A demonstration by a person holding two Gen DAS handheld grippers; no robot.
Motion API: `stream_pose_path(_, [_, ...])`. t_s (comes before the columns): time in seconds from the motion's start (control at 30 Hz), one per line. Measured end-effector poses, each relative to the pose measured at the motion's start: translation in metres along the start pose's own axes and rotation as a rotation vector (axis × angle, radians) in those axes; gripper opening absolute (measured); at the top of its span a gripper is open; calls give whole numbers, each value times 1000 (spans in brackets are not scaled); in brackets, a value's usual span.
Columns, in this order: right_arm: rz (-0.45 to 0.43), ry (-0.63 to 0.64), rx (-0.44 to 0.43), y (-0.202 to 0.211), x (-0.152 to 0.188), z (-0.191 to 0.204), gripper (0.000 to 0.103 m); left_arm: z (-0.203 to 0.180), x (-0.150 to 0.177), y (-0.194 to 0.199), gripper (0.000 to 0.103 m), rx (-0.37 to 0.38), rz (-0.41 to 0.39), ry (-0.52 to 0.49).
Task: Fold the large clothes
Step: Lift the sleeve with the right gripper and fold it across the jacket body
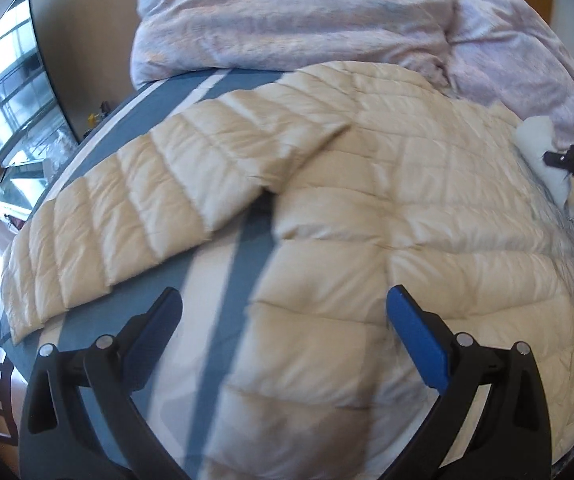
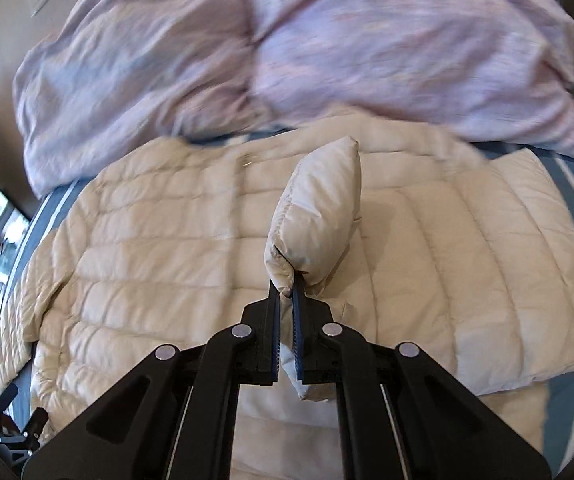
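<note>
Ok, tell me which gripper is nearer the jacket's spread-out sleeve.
Left. The left gripper hangs open just beside the spread sleeve; the right gripper is across the jacket, clamped on a padded fold.

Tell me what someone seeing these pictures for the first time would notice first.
A big cream quilted jacket spreads over most of the blue striped bed, one sleeve stretched out toward the window side. The right gripper has its jaws shut on a puffy fold of the jacket, lifted above the rest. Behind it a rumpled lilac duvet is heaped along the far edge, while the left gripper hangs open over the jacket's near part.
</note>
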State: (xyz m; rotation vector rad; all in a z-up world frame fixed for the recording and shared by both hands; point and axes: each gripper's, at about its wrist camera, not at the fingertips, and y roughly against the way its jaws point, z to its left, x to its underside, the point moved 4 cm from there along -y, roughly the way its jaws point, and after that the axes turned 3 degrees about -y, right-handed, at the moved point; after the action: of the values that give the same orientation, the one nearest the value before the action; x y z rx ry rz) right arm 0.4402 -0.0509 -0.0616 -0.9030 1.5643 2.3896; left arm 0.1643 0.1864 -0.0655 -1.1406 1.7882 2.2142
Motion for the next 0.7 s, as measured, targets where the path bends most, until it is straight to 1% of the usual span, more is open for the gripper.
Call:
stream_pose_path(0.1, [21,20,-36,-13,3,28,6,16,-1,5,101,-11,-14,20])
stream_pose_path(0.2, [39,36,-71,-20,6,47,6,28,-4,10,101,-27,-31,32])
stream_pose_path(0.27, [54,64,-101,-22,8,59,7,34,-5,13,101,-38,-41,37])
stream_pose_path(0.3, [66,84,-120,-22,10,68,10,37,-6,15,101,-44,-47,39])
stream_pose_path(0.37, [73,107,-156,-15,10,77,23,46,-9,18,101,-65,-64,44])
stream_pose_path(0.43, [48,103,-192,-3,6,79,55,52,-10,20,101,-82,-70,46])
stream_pose_path(0.5, [-12,86,-230,16,-2,77,66,59,-11,21,101,-87,-72,53])
stream_pose_path(0.57, [-66,67,-251,31,-9,72,66,66,-12,22,101,-100,-73,60])
stream_pose_path(0.6, [-94,49,-247,37,-13,65,66,70,-11,22,101,-107,-72,62])
stream_pose_path(0.63, [-112,31,-234,38,-16,59,66,74,-11,22,101,-117,-69,66])
stream_pose_path(0.7, [-118,9,-149,32,-17,45,66,80,-10,21,101,-119,-55,73])
